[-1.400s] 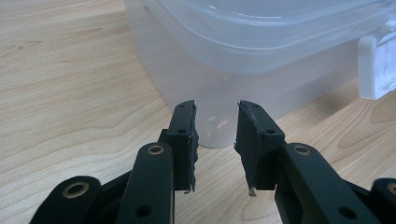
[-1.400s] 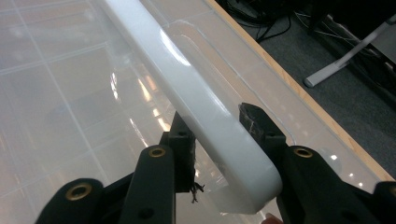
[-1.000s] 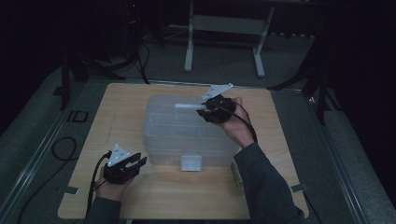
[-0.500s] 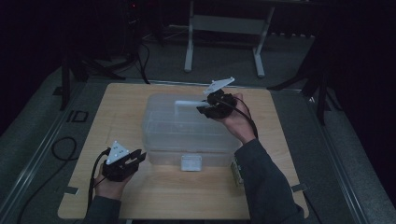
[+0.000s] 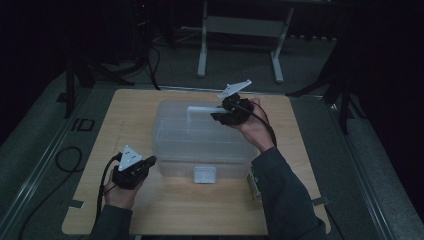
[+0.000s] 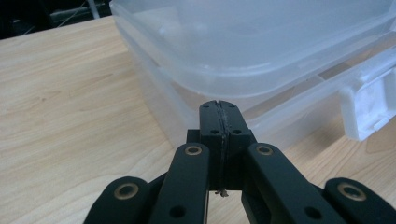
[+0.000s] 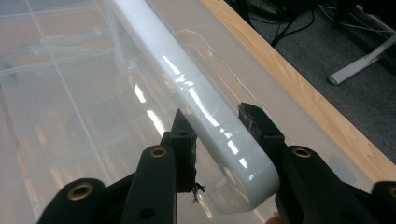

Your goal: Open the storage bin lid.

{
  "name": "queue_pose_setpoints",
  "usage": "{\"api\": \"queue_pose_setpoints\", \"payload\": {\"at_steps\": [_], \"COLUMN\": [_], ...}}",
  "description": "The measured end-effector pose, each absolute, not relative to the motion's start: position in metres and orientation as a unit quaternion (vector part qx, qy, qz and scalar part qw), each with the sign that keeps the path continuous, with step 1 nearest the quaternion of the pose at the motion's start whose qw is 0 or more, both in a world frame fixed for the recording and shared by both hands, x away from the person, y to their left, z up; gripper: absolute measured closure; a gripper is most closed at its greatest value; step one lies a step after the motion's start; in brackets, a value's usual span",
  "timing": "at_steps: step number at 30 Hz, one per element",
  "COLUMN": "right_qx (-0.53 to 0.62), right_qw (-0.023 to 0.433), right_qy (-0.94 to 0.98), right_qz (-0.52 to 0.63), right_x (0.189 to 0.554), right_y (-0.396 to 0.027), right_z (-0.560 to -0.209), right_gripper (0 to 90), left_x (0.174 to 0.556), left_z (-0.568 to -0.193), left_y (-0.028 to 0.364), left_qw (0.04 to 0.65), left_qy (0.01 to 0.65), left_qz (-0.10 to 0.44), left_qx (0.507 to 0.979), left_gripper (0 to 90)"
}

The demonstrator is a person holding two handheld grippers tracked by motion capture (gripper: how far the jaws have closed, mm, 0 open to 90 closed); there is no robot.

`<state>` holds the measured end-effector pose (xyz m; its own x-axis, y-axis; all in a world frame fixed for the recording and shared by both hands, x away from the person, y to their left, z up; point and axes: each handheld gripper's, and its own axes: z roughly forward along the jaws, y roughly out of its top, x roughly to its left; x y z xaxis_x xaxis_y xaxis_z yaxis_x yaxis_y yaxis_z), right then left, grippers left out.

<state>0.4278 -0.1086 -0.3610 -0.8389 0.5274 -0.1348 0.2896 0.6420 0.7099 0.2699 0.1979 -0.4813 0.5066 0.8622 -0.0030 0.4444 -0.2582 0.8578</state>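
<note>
- Your right gripper has its two black jaws clamped on the white handle of the clear plastic box, one pad on each side of the bar near its rounded end.
- In the high view that right gripper sits over the far right part of the lid, with the handle running out to the left from its tips.
- Your right hand wraps the gripper body from behind, and the grey three-cornered plate tilts up above it.
- Your left gripper is fully closed: the pads meet face to face with nothing between them, having just been closing.
- Its tips point at the near left corner of the box, just short of the wall; whether they touch it cannot be told.
- In the high view your left gripper lies low over the table just beside the box's near left corner, with your left hand behind it and its cable looping off to the left.
- The clear plastic box stands in the middle of the wooden table, lid on, with ribbed compartments showing faintly through it in the right gripper view.
- A white latch hangs at the middle of the box's near wall; in the left gripper view the latch shows at the right edge.
- A small greenish carton lies on the table by the box's near right corner, partly hidden by your right sleeve.
</note>
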Motion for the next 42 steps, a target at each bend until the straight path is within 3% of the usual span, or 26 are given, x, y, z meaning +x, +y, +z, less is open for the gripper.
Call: {"api": "queue_pose_setpoints", "payload": {"at_steps": [9,22,26,33,42], "right_qx": [0.229,0.225,0.244,0.260,0.286], "right_qw": [0.170,0.194,0.214,0.217,0.239], "right_qy": [0.891,0.894,0.884,0.861,0.825], "right_qz": [0.353,0.336,0.335,0.378,0.426], "right_x": [0.427,0.414,0.415,0.407,0.372], "right_y": [-0.108,-0.096,-0.100,-0.126,-0.179], "right_z": [-0.361,-0.358,-0.357,-0.343,-0.337], "right_gripper": [67.8,34.2,30.0,30.1,43.0], "left_x": [0.270,0.269,0.269,0.269,0.271], "left_z": [-0.478,-0.478,-0.477,-0.475,-0.465], "left_y": [0.197,0.198,0.199,0.199,0.201], "left_qw": [0.425,0.424,0.429,0.435,0.444], "left_qy": [0.430,0.429,0.429,0.428,0.425], "left_qz": [0.250,0.249,0.248,0.248,0.251], "left_qx": [0.756,0.758,0.755,0.752,0.748], "left_gripper": [90.0,90.0,90.0,90.0,90.0]}}
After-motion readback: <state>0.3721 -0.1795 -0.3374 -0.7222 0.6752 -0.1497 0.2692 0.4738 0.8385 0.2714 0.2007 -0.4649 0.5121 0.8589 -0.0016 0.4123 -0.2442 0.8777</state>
